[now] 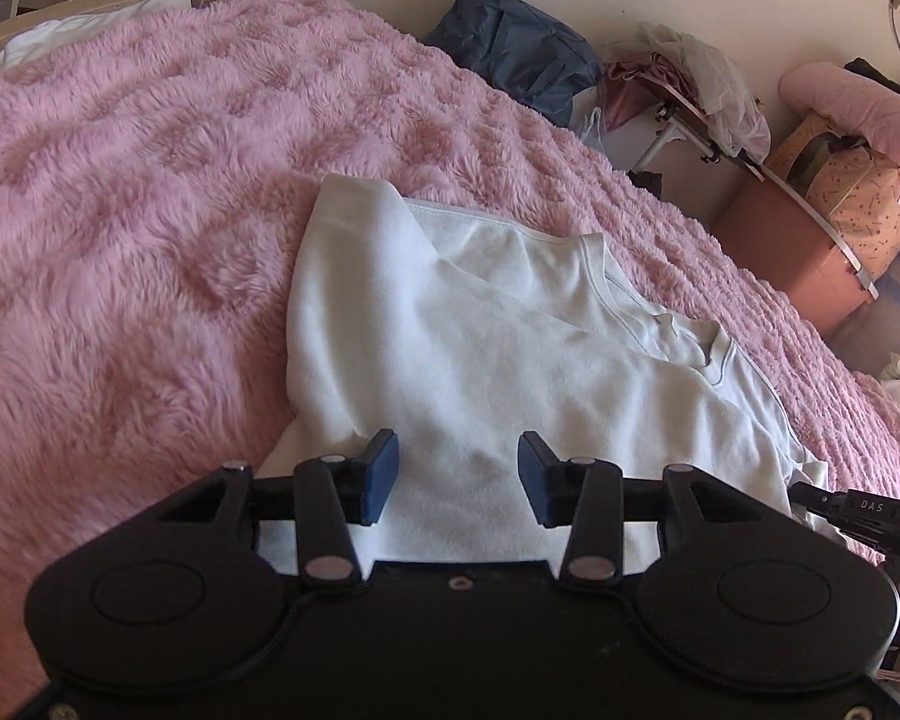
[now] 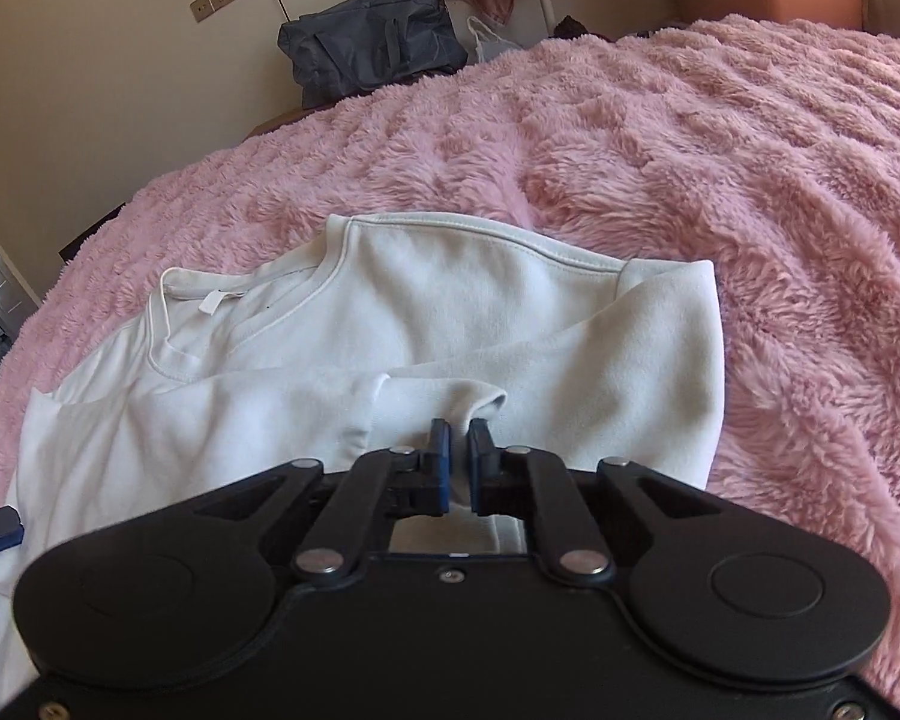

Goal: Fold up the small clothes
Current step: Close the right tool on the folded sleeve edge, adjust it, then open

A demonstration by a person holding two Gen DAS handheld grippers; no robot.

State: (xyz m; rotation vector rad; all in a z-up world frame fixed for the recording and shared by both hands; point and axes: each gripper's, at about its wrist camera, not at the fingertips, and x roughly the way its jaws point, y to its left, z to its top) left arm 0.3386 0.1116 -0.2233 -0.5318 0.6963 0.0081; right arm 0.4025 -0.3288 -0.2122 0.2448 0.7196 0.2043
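White shirt (image 1: 480, 324) on pink blanket (image 1: 120, 210), left gripper (image 1: 459, 474) jaws spread, right gripper (image 2: 459, 456) jaws pinching its fabric

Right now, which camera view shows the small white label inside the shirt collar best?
The right wrist view: the label faces the camera, clear at the neckline. In the left wrist view the collar appears edge-on, and the label is hard to tell.

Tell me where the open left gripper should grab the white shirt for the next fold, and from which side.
Probably the white shirt's near hem, directly below the left gripper: come down from above and pinch the edge. That layer lies flat and unfolded there, while the far left corner is already doubled over. The right gripper is closed at a cloth fold nearby.
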